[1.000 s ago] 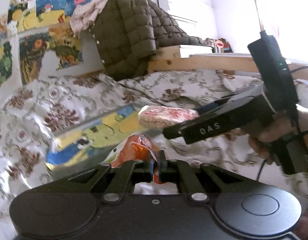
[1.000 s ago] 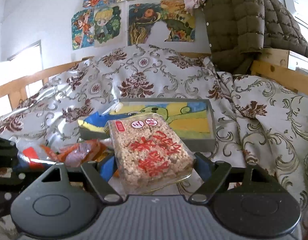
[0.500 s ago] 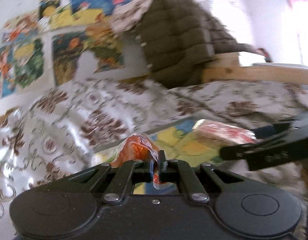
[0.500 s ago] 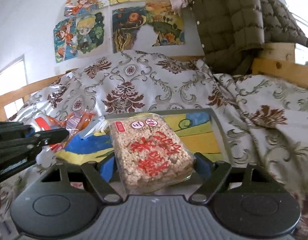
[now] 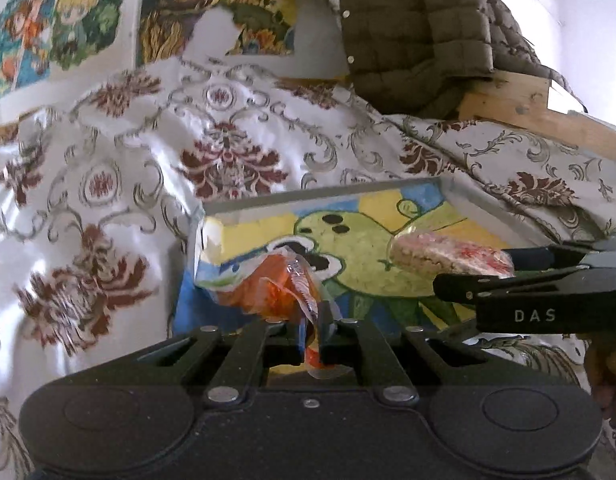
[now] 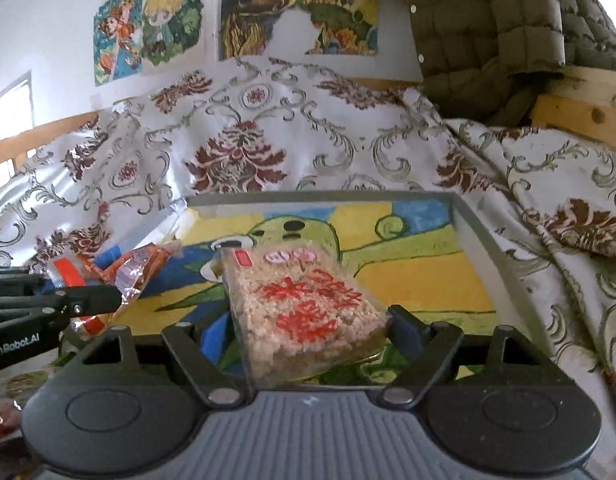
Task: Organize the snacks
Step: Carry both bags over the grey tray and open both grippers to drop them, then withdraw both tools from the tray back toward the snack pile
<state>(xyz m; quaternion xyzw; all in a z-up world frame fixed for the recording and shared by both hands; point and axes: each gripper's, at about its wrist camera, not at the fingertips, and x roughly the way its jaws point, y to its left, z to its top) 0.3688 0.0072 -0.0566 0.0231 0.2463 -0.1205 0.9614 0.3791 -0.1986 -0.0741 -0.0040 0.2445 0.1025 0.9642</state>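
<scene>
My left gripper (image 5: 314, 330) is shut on an orange snack packet (image 5: 278, 286) in clear wrap, held over the left part of a grey-rimmed tray (image 5: 320, 196) with a painted cartoon floor. My right gripper (image 6: 310, 344) is shut on a rice-cake block (image 6: 304, 312) with red characters, held over the tray's middle (image 6: 474, 236). The left wrist view shows the rice cake (image 5: 448, 256) in the right gripper (image 5: 504, 280) at the right. The right wrist view shows the orange packet (image 6: 128, 272) in the left gripper (image 6: 108, 302) at the left.
The tray lies on a bed with a white, brown-flowered cover (image 5: 120, 184). A wooden bed rail (image 5: 520, 116) with an olive quilted jacket (image 5: 420, 32) over it runs behind. Posters (image 6: 176, 28) hang on the wall.
Both grippers moved forward over the tray with their snacks still held. The tray now looks nearer and larger in both views.
</scene>
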